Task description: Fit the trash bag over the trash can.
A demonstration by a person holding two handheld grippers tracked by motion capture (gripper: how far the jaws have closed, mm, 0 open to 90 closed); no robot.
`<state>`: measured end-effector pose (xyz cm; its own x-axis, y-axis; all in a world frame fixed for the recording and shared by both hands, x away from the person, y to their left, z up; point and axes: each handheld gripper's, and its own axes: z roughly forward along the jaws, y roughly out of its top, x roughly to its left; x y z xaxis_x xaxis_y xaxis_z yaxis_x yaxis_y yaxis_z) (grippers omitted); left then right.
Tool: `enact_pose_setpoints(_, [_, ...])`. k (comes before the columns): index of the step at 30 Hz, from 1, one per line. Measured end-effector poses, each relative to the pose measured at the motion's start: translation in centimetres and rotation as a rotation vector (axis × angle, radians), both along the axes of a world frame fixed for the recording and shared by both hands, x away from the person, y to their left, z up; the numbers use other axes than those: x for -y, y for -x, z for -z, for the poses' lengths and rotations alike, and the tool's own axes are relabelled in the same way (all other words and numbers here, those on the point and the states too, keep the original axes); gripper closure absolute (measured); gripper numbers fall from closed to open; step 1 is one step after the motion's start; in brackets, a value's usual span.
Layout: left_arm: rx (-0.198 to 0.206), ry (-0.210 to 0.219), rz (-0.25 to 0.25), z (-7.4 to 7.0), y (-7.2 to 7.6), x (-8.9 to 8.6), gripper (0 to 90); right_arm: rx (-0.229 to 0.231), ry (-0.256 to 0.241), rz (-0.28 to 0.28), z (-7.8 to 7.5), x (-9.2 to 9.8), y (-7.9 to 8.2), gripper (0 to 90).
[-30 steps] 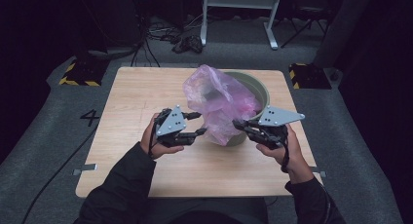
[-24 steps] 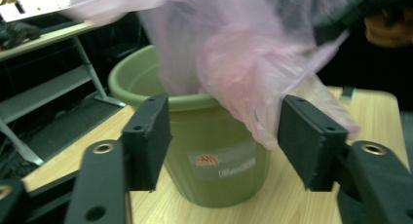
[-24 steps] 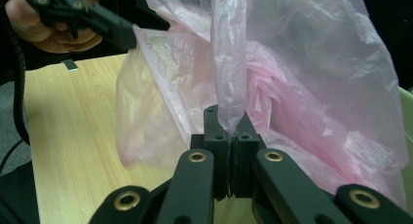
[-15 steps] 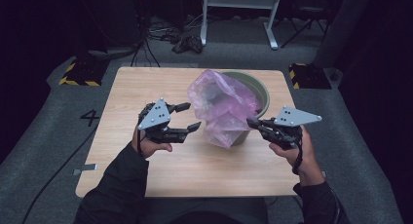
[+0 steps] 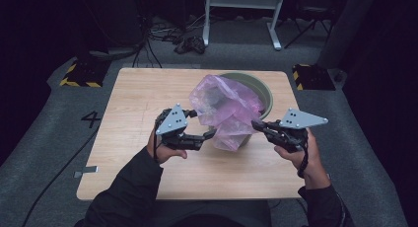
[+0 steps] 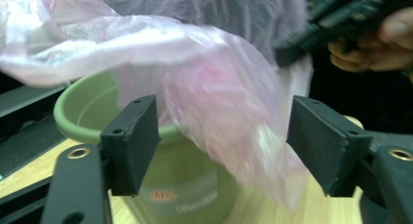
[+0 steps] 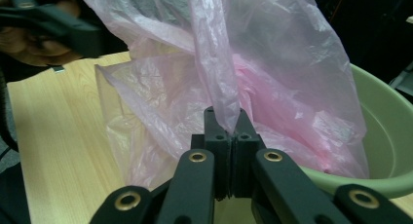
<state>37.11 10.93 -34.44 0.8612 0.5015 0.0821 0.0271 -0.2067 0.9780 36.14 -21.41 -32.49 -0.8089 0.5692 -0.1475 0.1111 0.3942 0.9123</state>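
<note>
Where the right gripper (image 7: 228, 121) closes, a fold of thin pink plastic bag (image 5: 229, 108) stands pinched between its two black jaws, which meet with no gap. The film is translucent, crinkled, glossy in patches, deeper pink where layers overlap. It billows up and away from those jaws and drapes over the near rim of a green bucket (image 5: 263, 89), round, smooth-walled plastic with a rolled lip and a small orange mark on its side.

Left gripper (image 6: 221, 136): jaws set wide apart, flat matte pads facing each other, a hanging lobe of the bag between them; touching or not, cannot tell, the film is blurred there. The bucket's wall sits just beyond its left jaw. Each gripper carries a grey three-cornered plate with small holes.

Bag's long axis runs roughly from the right gripper's tips across toward the left gripper, its loose lower corner hanging down the bucket's outer wall toward the table (image 5: 138, 103).

Table: pale wood-grain top, rounded corners, matte. Around it grey carpeted floor, a "4" marked on it left of the left gripper, yellow-black striped blocks, cables and a white frame beyond the bucket. Room dark.
</note>
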Motion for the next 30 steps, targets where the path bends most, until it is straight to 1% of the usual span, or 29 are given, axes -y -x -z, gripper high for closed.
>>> enact_pose_setpoints(1, [0.018,0.003,-0.024,-0.1,-0.1,0.2,34.6,0.001,0.002,-0.002,0.0,0.0,0.1,89.1])
enact_pose_setpoints(2, [0.034,-0.004,-0.055,-0.3,-0.3,0.4,38.5,0.001,0.002,-0.005,0.1,0.1,0.1,89.1])
enact_pose_setpoints(4, [0.040,-0.011,-0.079,-0.4,-0.9,0.5,52.0,0.000,0.000,-0.003,0.1,0.4,0.2,89.0])
enact_pose_setpoints(6, [0.053,-0.031,-0.108,-0.4,-1.5,0.4,62.2,-0.003,-0.004,0.006,0.2,0.8,0.2,89.1])
enact_pose_setpoints(7, [0.061,-0.036,-0.114,-0.4,-1.8,0.2,68.3,-0.004,-0.008,0.008,0.2,1.0,0.2,89.1])
enact_pose_setpoints(9, [0.059,-0.036,-0.123,-0.3,-2.3,-0.1,80.8,-0.005,-0.012,0.018,0.3,1.5,0.2,89.1])
enact_pose_setpoints(10, [0.062,-0.043,-0.133,-0.2,-2.5,-0.3,85.9,-0.007,-0.014,0.024,0.3,1.7,0.2,89.2])
enact_pose_setpoints(11, [0.060,-0.046,-0.132,-0.3,-2.8,-0.6,88.5,-0.008,-0.012,0.033,0.3,1.9,0.2,89.2])
enact_pose_setpoints(12, [0.056,-0.051,-0.132,-0.3,-2.9,-0.9,89.3,-0.008,-0.007,0.044,0.4,2.2,0.2,89.3])
enact_pose_setpoints(13, [0.058,-0.056,-0.143,-0.3,-3.0,-1.3,89.6,-0.012,-0.012,0.053,0.4,2.5,0.2,89.3])
enact_pose_setpoints(16, [0.044,-0.054,-0.155,-0.4,-3.4,-2.7,89.7,-0.025,-0.016,0.100,0.6,3.7,0.0,89.5])
enact_pose_setpoints(17, [0.035,-0.050,-0.159,-0.3,-3.5,-3.1,89.6,-0.030,-0.017,0.116,0.7,4.2,-0.1,89.5])
enact_pose_setpoints(18, [0.020,-0.044,-0.153,-0.3,-3.7,-3.5,89.7,-0.036,-0.017,0.134,0.8,4.6,-0.2,89.5])
enact_pose_setpoints(20, [0.007,-0.060,-0.168,-0.1,-4.1,-4.2,89.7,-0.053,-0.023,0.167,1.0,5.5,-0.6,89.5])
enact_pose_setpoints(22, [-0.020,-0.061,-0.167,0.1,-4.6,-4.7,89.6,-0.071,-0.022,0.200,1.4,6.2,-1.0,89.5])
enact_pose_setpoints(25, [-0.033,-0.068,-0.194,0.4,-5.4,-5.0,89.4,-0.097,-0.020,0.241,1.9,7.2,-1.8,89.5])
enact_pose_setpoints(27, [-0.044,-0.078,-0.208,0.7,-5.9,-4.9,89.3,-0.101,0.007,0.278,2.3,7.6,-2.5,89.5])
enact_pose_setpoints(29, [-0.047,-0.101,-0.223,1.1,-6.4,-4.6,89.3,-0.125,0.010,0.296,2.8,8.2,-3.4,89.5])
enact_pose_setpoints(30, [-0.047,-0.112,-0.229,1.2,-6.6,-4.5,89.1,-0.134,0.023,0.307,3.1,8.4,-3.9,89.4])
